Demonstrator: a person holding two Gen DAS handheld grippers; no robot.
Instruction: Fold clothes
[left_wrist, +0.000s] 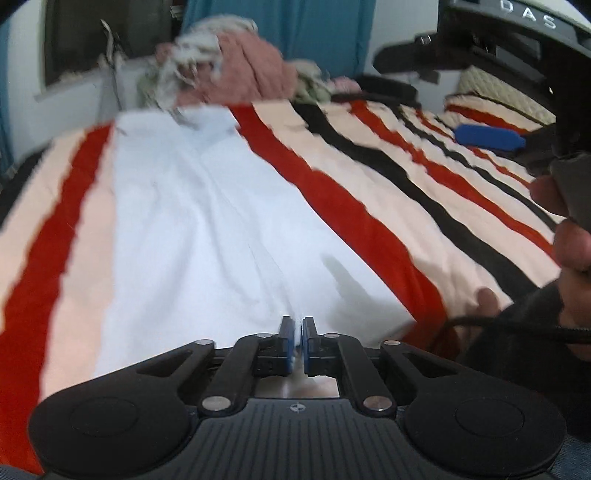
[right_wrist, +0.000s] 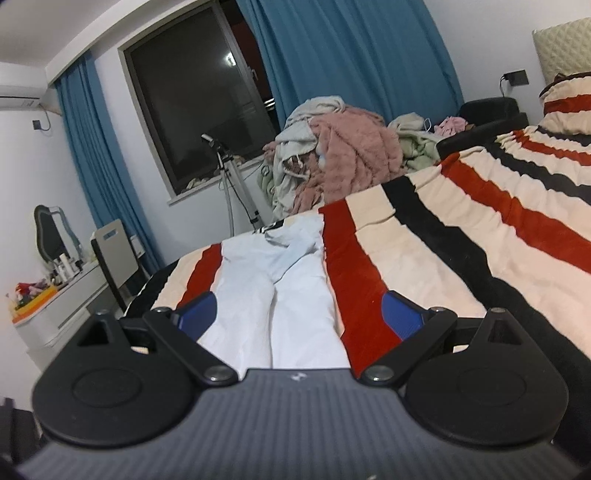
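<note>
Pale white trousers (left_wrist: 192, 221) lie flat and lengthwise on a striped bedspread (left_wrist: 369, 166), legs towards me and waist at the far end. My left gripper (left_wrist: 298, 345) is shut on the near leg ends, with white cloth pinched between its blue pads. The right wrist view shows the same trousers (right_wrist: 295, 295) with both legs side by side. My right gripper (right_wrist: 300, 315) hangs above the legs, wide open and holding nothing. In the left wrist view, one blue finger (left_wrist: 484, 136) of the right gripper shows at the upper right, with a hand (left_wrist: 569, 236) holding its handle.
A heap of pink and pale clothes (right_wrist: 332, 155) sits beyond the bed's far edge. A tripod (right_wrist: 236, 184), a chair (right_wrist: 114, 254) and a cluttered desk (right_wrist: 55, 295) stand at left under the window. The bedspread (right_wrist: 443, 240) extends to the right.
</note>
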